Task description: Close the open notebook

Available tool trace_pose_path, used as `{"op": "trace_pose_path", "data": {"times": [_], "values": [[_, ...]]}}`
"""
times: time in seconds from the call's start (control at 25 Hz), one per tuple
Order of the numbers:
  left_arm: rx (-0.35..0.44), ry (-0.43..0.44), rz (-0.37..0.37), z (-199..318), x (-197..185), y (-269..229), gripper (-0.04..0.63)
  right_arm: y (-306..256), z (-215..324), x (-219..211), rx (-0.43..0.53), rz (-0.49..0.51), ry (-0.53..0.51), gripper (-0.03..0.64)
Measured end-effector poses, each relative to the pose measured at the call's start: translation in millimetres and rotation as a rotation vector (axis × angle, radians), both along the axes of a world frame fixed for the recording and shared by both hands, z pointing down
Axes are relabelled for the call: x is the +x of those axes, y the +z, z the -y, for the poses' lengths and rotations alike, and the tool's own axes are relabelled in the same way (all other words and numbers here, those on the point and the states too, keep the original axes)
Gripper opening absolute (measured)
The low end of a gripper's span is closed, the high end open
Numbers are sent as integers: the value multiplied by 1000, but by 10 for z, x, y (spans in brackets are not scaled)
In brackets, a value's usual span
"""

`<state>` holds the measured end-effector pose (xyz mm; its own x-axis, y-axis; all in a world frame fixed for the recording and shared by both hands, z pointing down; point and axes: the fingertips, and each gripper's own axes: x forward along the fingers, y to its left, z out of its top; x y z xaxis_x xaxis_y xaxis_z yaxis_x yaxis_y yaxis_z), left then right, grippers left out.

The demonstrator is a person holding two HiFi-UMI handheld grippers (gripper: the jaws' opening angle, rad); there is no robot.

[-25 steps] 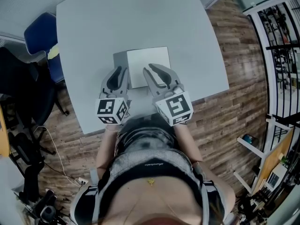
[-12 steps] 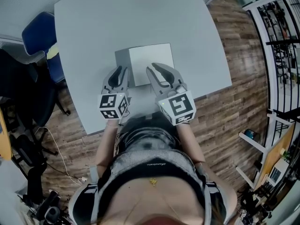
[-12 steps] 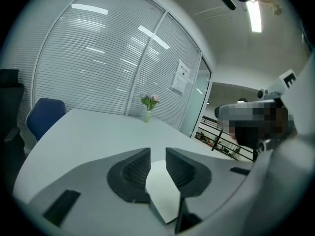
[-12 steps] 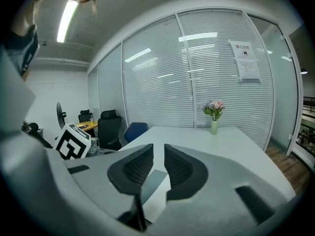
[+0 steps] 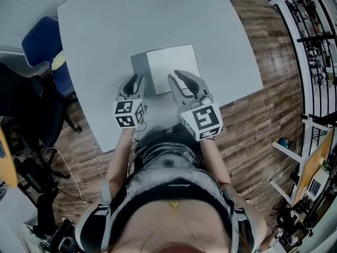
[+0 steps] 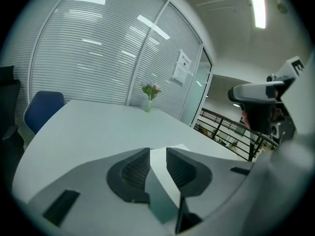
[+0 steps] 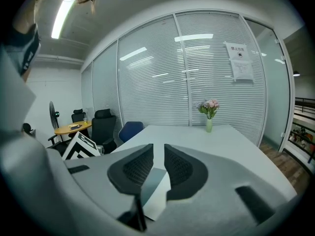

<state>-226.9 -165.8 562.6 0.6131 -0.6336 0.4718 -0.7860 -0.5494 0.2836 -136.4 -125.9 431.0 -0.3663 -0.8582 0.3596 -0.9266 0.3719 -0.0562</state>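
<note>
Left gripper point(image 5: 138, 80) lower, jaws easing apart, right gripper point(image 5: 177, 77) narrowly parted, both seemingly empty

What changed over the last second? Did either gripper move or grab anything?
The left gripper has dropped lower toward the table, by the notebook's near left corner. It has taken hold of nothing. The right gripper kept its place near the white page's front edge, and the notebook lies open as before.
</note>
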Motion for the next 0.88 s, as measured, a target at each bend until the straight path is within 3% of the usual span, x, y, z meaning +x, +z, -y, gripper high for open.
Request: {"op": "trace_pose_path", "data": {"times": [0.4, 0.6, 0.88], "values": [[-131, -22, -15, -11, -85, 413, 92, 47, -24, 30, -13, 5, 71, 69], [-169, -18, 33, 14, -173, 687, 106, 58, -34, -15, -12, 2, 74, 69], [-265, -58, 20, -16, -198, 859, 135, 30, -157, -2, -9, 4, 92, 69]]}}
